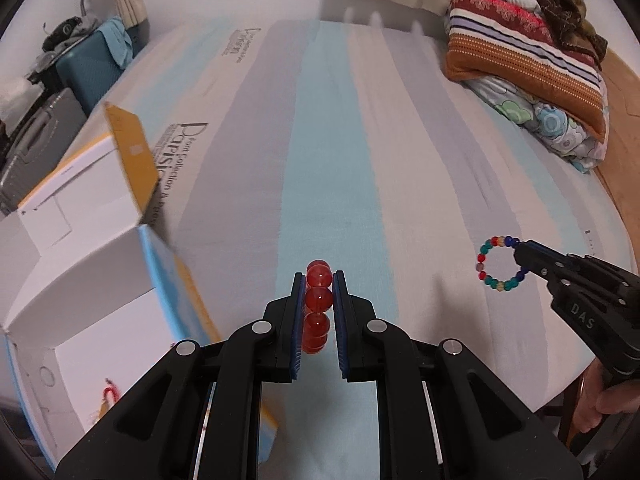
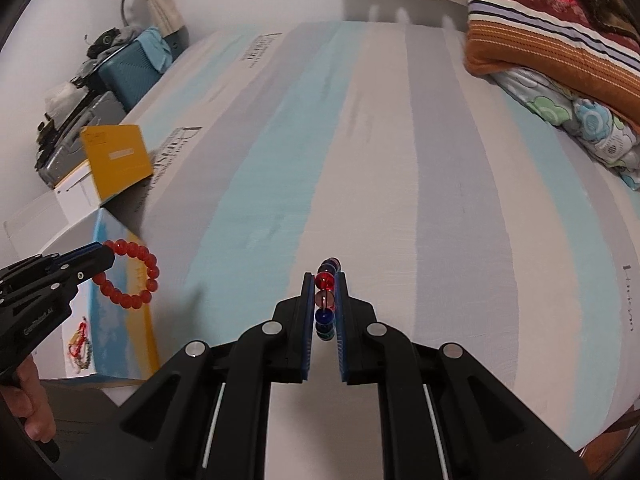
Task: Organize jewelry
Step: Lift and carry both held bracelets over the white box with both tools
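Observation:
My left gripper [image 1: 319, 280] is shut on a red bead bracelet [image 1: 318, 300] and holds it above the striped bed. The red bracelet also shows in the right wrist view [image 2: 134, 276], hanging from the left gripper [image 2: 105, 254] beside the open box. My right gripper [image 2: 325, 280] is shut on a multicolour bead bracelet [image 2: 326, 300] above the bed. That bracelet also shows in the left wrist view [image 1: 500, 262], held by the right gripper [image 1: 522, 256]. The open white, blue and yellow box [image 1: 88, 264] stands at the left and holds some small jewelry [image 2: 80, 346].
The striped bedsheet [image 1: 336, 152] spreads ahead. Folded blankets and pillows [image 1: 532, 60] are piled at the far right. Suitcases and clutter [image 1: 76, 68] stand beyond the bed's left edge. The box's yellow lid flap [image 2: 116, 160] stands up.

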Tool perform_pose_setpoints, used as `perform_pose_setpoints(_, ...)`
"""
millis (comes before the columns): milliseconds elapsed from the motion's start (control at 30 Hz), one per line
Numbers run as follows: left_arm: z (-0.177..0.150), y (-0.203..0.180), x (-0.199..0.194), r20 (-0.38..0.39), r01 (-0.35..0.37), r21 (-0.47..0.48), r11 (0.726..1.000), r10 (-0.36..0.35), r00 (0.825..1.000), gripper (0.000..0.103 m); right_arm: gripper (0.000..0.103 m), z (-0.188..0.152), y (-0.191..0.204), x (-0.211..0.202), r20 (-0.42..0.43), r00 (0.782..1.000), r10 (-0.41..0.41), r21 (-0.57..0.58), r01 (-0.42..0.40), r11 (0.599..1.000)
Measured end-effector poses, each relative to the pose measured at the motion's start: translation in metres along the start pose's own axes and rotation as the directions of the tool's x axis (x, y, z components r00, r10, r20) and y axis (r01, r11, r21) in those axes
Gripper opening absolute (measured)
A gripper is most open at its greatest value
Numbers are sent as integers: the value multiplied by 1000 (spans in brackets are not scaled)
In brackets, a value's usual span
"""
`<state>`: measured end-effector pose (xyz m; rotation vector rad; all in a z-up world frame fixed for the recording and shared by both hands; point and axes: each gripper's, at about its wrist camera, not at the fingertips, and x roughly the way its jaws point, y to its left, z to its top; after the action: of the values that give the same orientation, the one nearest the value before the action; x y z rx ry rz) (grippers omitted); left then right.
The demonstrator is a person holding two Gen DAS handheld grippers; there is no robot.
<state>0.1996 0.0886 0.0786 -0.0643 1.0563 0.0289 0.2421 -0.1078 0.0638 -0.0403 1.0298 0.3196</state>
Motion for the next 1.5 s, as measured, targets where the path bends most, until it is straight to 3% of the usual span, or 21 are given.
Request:
perform_pose_setpoints(433, -19, 65, -72, 62, -33, -39, 999, 36, 997, 13, 9, 1, 78, -26, 33, 997, 73, -106, -69, 992)
perform_pose_setpoints(700, -53, 126, -95, 58, -54, -101, 993, 60, 996, 13, 9, 2, 127, -34, 44, 993, 108, -163, -100, 982)
perform_pose_setpoints(1033, -112, 199, -98, 34, -109, -174, 979, 117, 993, 13, 9, -13, 196, -39, 23, 984, 178, -267, -166, 949)
perform_pose_setpoints(1200, -134, 216, -95, 26, -135, -173, 976, 142, 990, 13, 9, -26, 228, -40, -2, 975, 222, -319, -211, 924)
perform_pose_setpoints(1500, -163, 251, -83, -5, -168, -240, 956, 172, 985, 13, 9, -47, 275, -17, -61, 971, 230, -368, -236, 900)
